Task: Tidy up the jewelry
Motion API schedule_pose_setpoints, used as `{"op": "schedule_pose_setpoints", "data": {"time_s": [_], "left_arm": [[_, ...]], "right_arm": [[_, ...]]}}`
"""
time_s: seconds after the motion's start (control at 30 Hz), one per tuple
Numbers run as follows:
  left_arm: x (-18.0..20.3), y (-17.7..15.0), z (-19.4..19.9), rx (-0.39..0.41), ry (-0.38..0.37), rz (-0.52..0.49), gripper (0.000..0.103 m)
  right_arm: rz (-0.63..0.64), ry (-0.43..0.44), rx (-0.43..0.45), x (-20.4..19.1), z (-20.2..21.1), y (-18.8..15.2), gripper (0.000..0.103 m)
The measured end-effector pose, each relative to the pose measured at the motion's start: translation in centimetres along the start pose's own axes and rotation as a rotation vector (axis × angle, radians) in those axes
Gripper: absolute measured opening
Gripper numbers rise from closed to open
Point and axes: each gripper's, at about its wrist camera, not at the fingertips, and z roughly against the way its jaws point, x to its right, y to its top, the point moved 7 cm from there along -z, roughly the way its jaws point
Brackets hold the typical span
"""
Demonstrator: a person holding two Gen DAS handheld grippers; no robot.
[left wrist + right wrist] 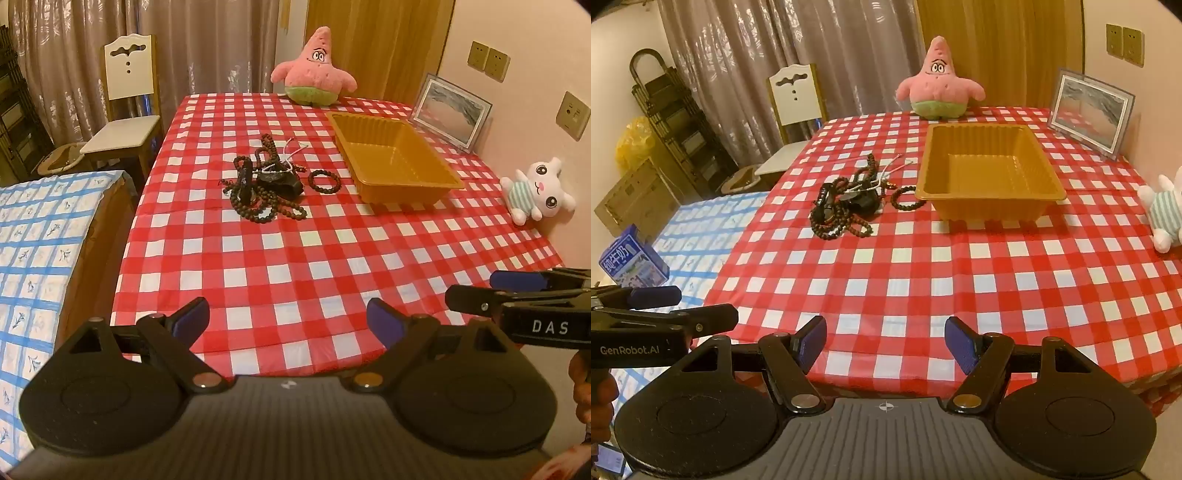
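The left gripper (288, 321) is held above the near edge of the red-and-white checked tablecloth (295, 266), its blue-padded fingers spread wide with nothing between them. The right gripper (885, 345) is held likewise over the near edge, fingers wide apart and empty. Each tool is seen from the other's camera: the right gripper (480, 291) enters at the right side of the left wrist view, and the left gripper (698, 306) at the left side of the right wrist view; both are well short of the jewelry.

Ahead of both tools, well beyond the fingertips, a tangled pile of dark bead strings (258, 188) (842, 210) is seen on the cloth, with a black band-like item and pale cords mixed in; the pieces cannot be told apart. A single dark bead bracelet (325, 181) (907, 198) lies just right of the pile, apart from it and close to the near left corner of the amber plastic tray (406, 181) (990, 195). From the right wrist view it cannot be told whether bracelet and tray touch. Nothing is seen inside the tray.

Farther off, a pink starfish plush (314, 70) (940, 85) is seated at the far edge. A framed picture (450, 110) (1089, 110) is leaned beyond the tray to the right, and a white rabbit plush (535, 192) lies at the right edge.
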Motion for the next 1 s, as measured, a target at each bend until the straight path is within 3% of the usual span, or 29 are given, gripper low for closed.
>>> {"op": "schedule_pose_setpoints", "data": {"time_s": [1.0], "left_arm": [[0.03,-0.07,-0.01,-0.012,-0.008,0.008,0.091]], "right_arm": [[-0.001,-0.005,-0.01,0.19,-0.81,0.58,0.071]]}}
